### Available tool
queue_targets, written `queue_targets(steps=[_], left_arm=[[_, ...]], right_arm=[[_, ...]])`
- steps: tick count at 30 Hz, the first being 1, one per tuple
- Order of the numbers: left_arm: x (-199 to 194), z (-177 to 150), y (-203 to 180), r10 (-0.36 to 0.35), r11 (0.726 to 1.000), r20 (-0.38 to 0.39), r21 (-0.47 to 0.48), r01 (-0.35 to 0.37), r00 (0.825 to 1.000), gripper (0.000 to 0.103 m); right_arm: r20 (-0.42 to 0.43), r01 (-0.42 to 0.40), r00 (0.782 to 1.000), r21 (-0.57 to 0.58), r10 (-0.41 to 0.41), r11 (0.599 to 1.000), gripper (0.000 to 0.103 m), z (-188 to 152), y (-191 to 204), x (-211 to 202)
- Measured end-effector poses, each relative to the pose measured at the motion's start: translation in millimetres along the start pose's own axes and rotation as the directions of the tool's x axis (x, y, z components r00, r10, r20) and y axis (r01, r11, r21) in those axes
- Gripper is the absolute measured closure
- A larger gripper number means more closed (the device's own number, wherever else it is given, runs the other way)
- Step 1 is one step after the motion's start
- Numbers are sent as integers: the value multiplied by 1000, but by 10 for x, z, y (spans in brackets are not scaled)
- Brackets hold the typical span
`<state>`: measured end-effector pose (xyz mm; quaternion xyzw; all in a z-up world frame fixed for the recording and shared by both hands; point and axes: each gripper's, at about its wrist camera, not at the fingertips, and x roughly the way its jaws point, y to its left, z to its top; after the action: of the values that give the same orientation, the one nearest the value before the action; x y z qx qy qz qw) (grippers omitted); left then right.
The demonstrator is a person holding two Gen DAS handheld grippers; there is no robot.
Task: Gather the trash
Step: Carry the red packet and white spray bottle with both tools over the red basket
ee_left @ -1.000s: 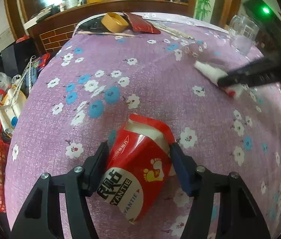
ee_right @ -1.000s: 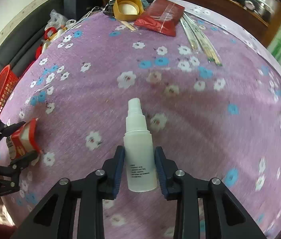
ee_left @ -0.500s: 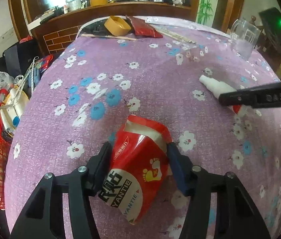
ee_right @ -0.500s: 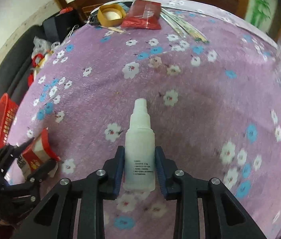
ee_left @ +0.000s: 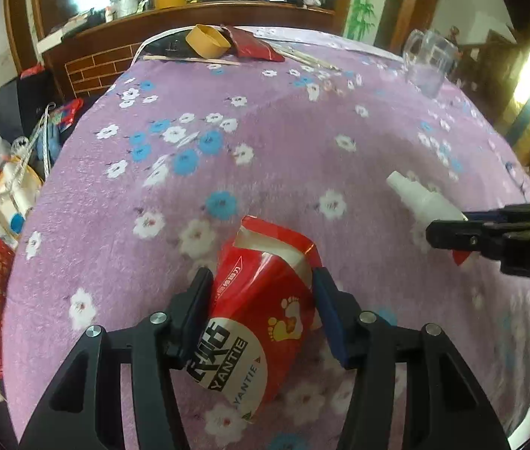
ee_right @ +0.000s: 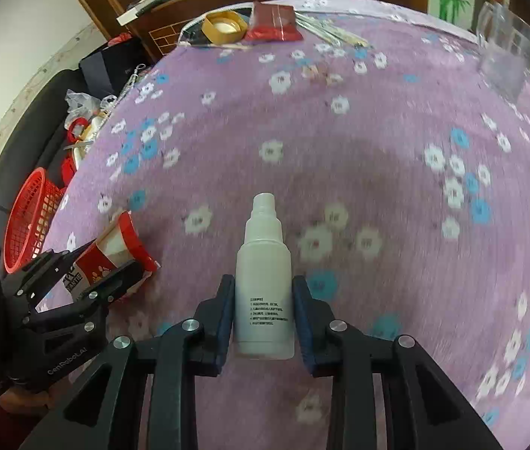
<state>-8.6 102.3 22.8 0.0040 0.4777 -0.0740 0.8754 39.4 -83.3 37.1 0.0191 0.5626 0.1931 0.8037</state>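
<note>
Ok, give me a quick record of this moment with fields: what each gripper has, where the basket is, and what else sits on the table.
left gripper: shut on red paper cup, crumpled
right gripper: shut on white spray bottle
red basket: off the table's left edge, beside the purple floral cloth
far end of table: tape roll, red packet
far right: clear glass mug

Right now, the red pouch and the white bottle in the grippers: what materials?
Red pouch: looks like glossy printed plastic film, creased, torn open at the top, pale lining showing. White bottle: seemingly matte opaque plastic, smooth, small printed text, moulded cap.
</note>
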Motion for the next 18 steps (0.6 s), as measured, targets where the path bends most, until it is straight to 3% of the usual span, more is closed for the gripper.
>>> queue_targets(steps=[8, 18], left_arm=[[-41, -106, 38, 11, 1000, -16, 8, -11, 1000, 41], [-205, -160, -45, 100, 994, 32, 40, -101, 994, 49]], right_arm=[[-16, 13, 1000, 26, -13, 1000, 70, -164, 81, 36], [-7, 23, 1000, 38, -23, 999, 70, -269, 172, 32]])
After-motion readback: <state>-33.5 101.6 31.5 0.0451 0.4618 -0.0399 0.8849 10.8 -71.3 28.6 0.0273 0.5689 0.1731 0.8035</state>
